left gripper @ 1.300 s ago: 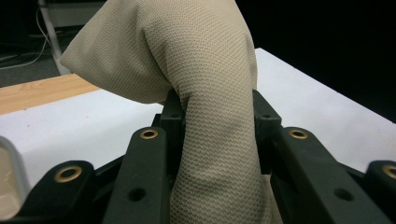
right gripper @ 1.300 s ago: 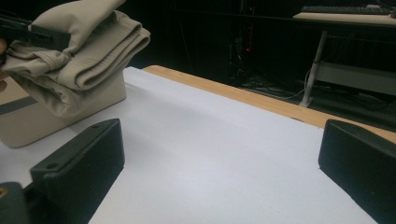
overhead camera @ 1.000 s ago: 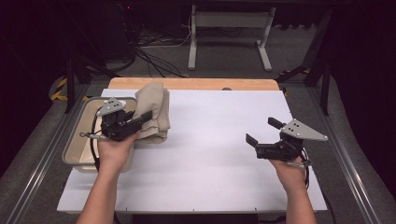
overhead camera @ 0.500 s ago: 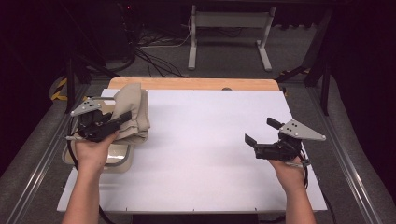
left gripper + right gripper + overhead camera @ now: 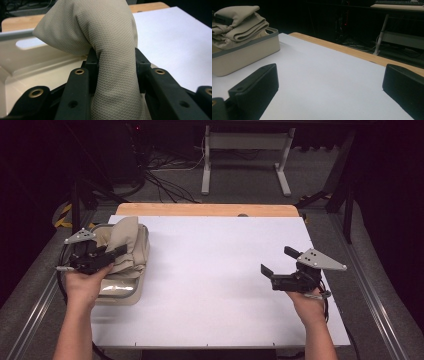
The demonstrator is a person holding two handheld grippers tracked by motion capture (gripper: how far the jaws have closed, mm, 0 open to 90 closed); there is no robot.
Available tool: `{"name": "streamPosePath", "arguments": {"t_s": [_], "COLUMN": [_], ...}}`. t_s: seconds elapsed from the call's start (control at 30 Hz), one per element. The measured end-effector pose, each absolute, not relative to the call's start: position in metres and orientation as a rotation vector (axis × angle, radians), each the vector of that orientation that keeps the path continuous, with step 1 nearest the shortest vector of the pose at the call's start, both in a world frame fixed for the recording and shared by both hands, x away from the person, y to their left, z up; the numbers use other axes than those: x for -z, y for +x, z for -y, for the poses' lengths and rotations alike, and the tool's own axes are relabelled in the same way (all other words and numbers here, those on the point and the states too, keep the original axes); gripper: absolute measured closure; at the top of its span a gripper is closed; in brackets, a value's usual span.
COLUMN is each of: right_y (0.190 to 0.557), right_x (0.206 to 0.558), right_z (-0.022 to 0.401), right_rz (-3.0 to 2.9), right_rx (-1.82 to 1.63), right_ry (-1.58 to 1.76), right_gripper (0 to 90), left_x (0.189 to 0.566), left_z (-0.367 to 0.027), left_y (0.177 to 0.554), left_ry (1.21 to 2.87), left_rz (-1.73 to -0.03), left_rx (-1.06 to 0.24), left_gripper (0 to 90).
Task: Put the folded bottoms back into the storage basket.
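Desk: white top, wooden strip along far edge.
Floor behind: tangled cables, white metal stand legs.

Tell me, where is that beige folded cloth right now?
The beige cloth sits at the table's left edge in the high view, resting over the cream tray, with a fold of it pinched in the left gripper.

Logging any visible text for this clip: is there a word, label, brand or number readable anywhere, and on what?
None readable.
Folded beige cloth: plain weave, no tag visible.
Cream tray: unmarked.
White table sheet: blank.
Left gripper and right gripper: no markings legible.
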State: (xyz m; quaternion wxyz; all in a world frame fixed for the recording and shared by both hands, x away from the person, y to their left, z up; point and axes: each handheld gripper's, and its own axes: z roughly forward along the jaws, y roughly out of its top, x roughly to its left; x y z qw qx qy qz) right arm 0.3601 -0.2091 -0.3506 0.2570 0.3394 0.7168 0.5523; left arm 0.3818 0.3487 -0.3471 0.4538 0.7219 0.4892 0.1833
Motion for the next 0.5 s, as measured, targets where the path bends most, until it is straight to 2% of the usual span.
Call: {"name": "streamPosePath", "arguments": {"t_s": [0.5], "right_y": [0.36], "right_x": [0.351], "right_z": [0.209], "right_rz": [-1.944], "right_rx": [-1.5], "right_ry": [0.921], "right_gripper": [1.1], "left_x": [0.367], "left_z": [-0.358], "left_y": [0.398], "left_ry": [1.907], "left_rz": [-1.311], "left_rx": [-0.42], "left_gripper": [66.3]}}
